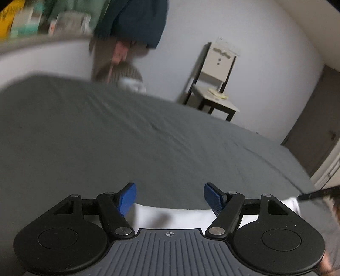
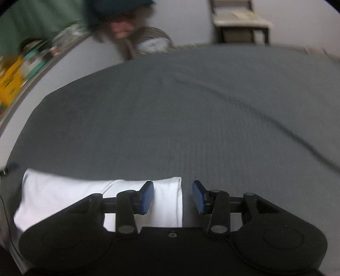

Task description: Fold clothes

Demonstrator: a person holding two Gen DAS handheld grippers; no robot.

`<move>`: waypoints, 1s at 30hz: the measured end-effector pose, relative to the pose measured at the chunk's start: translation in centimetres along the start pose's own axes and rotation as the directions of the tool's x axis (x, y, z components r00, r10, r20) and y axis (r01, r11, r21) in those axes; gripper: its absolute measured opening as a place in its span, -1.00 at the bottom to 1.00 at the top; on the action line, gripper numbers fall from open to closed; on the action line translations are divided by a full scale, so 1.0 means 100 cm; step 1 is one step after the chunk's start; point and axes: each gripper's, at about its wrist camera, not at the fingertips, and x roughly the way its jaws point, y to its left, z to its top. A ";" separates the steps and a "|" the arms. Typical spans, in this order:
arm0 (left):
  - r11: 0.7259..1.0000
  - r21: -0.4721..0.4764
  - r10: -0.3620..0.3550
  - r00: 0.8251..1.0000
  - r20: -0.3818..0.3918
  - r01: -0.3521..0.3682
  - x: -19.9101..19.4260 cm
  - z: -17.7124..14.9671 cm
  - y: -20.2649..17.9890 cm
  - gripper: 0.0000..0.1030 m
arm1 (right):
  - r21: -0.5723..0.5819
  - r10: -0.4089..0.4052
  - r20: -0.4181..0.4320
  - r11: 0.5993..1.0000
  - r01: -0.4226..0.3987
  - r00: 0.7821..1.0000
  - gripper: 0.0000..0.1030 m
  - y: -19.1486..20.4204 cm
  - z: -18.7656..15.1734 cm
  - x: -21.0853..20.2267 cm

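Left gripper (image 1: 170, 198): fingers spread wide, nothing between them. Right gripper (image 2: 172, 197): fingers apart, empty. White garment (image 2: 63, 197) lies flat on grey bed sheet (image 2: 170, 116), near edge, under both grippers; its folded edge falls between right fingers. Chair (image 1: 214, 85) by far wall. Person in dark jacket (image 1: 136, 21) stands beyond bed, blurred.

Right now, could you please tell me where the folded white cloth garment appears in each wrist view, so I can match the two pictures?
Left wrist view: the folded white cloth garment lies at the bottom centre, behind the open left gripper.
Right wrist view: it lies lower left, its right edge between the open right gripper's fingers.
Shared landmark: the dark-legged wooden chair against the far wall.
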 end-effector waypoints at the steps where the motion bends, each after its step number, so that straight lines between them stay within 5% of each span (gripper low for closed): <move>1: 0.999 0.032 0.012 1.000 -0.016 -0.011 0.008 -0.006 -0.002 0.40 | 0.020 -0.003 -0.014 1.000 0.003 1.000 -0.24 -0.002 0.001 0.007; 5: 0.986 0.161 0.050 0.997 -0.063 -0.039 0.034 -0.031 -0.004 0.40 | 0.089 0.050 -0.050 0.995 -0.046 0.997 -0.88 -0.008 -0.006 0.023; 8: 0.990 0.138 0.026 0.998 -0.059 -0.017 0.038 -0.047 0.011 0.41 | 0.092 0.018 -0.035 0.996 -0.014 0.999 -0.94 -0.005 -0.015 0.025; 11: 0.994 0.107 -0.011 0.999 -0.036 0.015 0.039 -0.048 0.022 0.41 | 0.077 -0.135 -0.001 0.988 0.135 0.991 -0.95 -0.003 -0.019 0.020; 16: 0.996 0.090 -0.013 1.000 -0.015 0.014 0.037 -0.049 0.026 0.41 | 0.109 -0.266 -0.018 0.958 0.266 0.964 -0.95 -0.003 -0.022 0.020; 19: 0.997 0.076 -0.019 1.000 -0.011 0.020 0.040 -0.046 0.029 0.41 | 0.151 -0.248 -0.046 0.956 0.252 0.968 -0.83 0.007 -0.021 0.033; 22: 0.999 0.040 -0.033 0.999 -0.016 0.034 0.042 -0.039 0.035 0.41 | 0.151 -0.250 -0.034 0.956 0.252 0.968 -0.30 0.020 -0.023 0.020; 27: 0.997 -0.064 -0.044 0.999 -0.018 0.043 0.041 -0.034 0.049 0.41 | 0.163 -0.248 -0.064 0.953 0.255 0.967 -0.29 0.014 -0.047 -0.029; 30: 0.997 -0.071 -0.030 0.999 -0.018 0.029 0.042 -0.037 0.049 0.41 | 0.220 -0.166 -0.091 0.958 0.182 0.982 -0.29 0.004 -0.068 -0.037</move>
